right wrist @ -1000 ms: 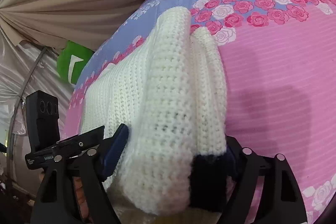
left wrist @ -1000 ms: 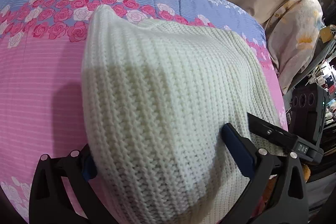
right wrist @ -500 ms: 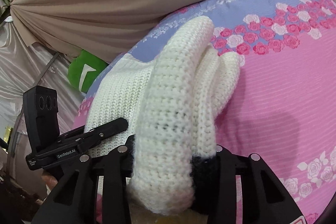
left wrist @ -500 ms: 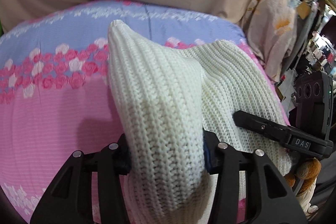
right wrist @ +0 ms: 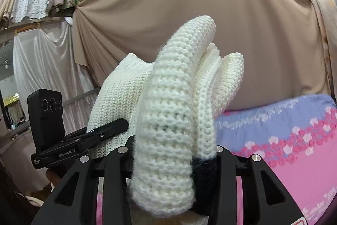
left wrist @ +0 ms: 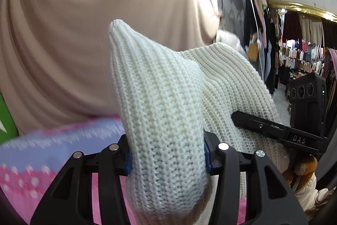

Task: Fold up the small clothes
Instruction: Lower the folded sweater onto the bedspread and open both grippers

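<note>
I am holding a white knit garment (left wrist: 164,111) off the bed (right wrist: 294,153), one bunched edge in each tool. The left gripper (left wrist: 167,158) is clamped on a thick fold of the knit, its blue pads pressing in from both sides, and the right gripper (right wrist: 173,156) is clamped on another bunch that includes a dark trim band (right wrist: 203,174). The garment is spanning between the two grippers, its far end standing up in front of the beige curtain (left wrist: 84,35) behind the bed's far edge. I am judging this as the lift before laying the fold over. To do it well, I am keeping both grips firm, holding the two grippers level with each other so the knit hangs evenly, and lowering the held edge squarely onto the pink part of the bed, releasing only once it is resting flat.
</note>
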`<state>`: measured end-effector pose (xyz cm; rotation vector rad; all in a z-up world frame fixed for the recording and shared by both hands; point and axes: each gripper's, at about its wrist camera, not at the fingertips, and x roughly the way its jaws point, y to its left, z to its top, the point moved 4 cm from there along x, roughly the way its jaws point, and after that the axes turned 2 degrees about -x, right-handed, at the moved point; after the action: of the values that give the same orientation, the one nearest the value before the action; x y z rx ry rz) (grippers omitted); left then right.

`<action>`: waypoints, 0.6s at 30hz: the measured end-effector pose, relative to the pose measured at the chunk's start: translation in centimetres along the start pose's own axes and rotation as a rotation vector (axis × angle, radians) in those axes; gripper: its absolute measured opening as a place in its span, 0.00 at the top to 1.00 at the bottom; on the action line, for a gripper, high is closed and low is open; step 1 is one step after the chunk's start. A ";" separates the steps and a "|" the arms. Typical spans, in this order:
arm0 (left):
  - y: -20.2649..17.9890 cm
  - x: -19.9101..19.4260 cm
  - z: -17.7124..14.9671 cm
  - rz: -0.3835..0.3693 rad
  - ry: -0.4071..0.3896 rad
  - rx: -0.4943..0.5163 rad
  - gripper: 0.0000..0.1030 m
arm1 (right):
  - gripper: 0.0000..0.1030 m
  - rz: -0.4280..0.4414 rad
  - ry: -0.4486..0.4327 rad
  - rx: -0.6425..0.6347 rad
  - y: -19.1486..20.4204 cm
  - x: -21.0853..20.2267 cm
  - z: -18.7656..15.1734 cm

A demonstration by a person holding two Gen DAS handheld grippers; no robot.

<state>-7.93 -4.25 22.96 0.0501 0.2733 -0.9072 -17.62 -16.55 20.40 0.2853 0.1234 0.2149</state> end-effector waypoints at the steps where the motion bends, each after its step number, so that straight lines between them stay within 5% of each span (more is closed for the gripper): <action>1: 1.0 -0.9 0.9 0.019 -0.034 0.003 0.54 | 0.62 0.014 -0.006 -0.008 0.6 0.8 0.7; 6: 8.2 0.0 1.1 0.101 0.001 -0.075 0.45 | 0.52 0.038 0.079 0.065 -0.2 9.7 0.2; 7: 10.4 1.4 0.1 0.122 0.041 -0.112 0.42 | 0.45 0.032 0.137 0.101 -1.5 13.0 -1.5; 9: 15.3 4.8 -3.4 0.181 0.128 -0.209 0.32 | 0.45 -0.013 0.252 0.186 -4.9 18.7 -6.2; 11: 20.1 8.4 -8.5 0.281 0.253 -0.289 0.33 | 0.50 -0.126 0.350 0.241 -8.2 22.1 -11.3; 12: 22.8 9.7 -12.1 0.369 0.339 -0.345 0.44 | 0.60 -0.200 0.374 0.241 -9.4 22.5 -13.5; 14: 25.0 9.6 -16.3 0.398 0.420 -0.421 0.54 | 0.70 -0.201 0.371 0.240 -9.6 21.3 -15.6; 18: 23.8 5.7 -18.2 0.382 0.358 -0.461 0.54 | 0.71 -0.136 0.347 0.179 -6.4 18.6 -15.3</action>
<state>10.19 8.90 2.25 -0.1591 0.7730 -0.4345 -0.62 -14.27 2.27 0.4147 0.5054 0.1163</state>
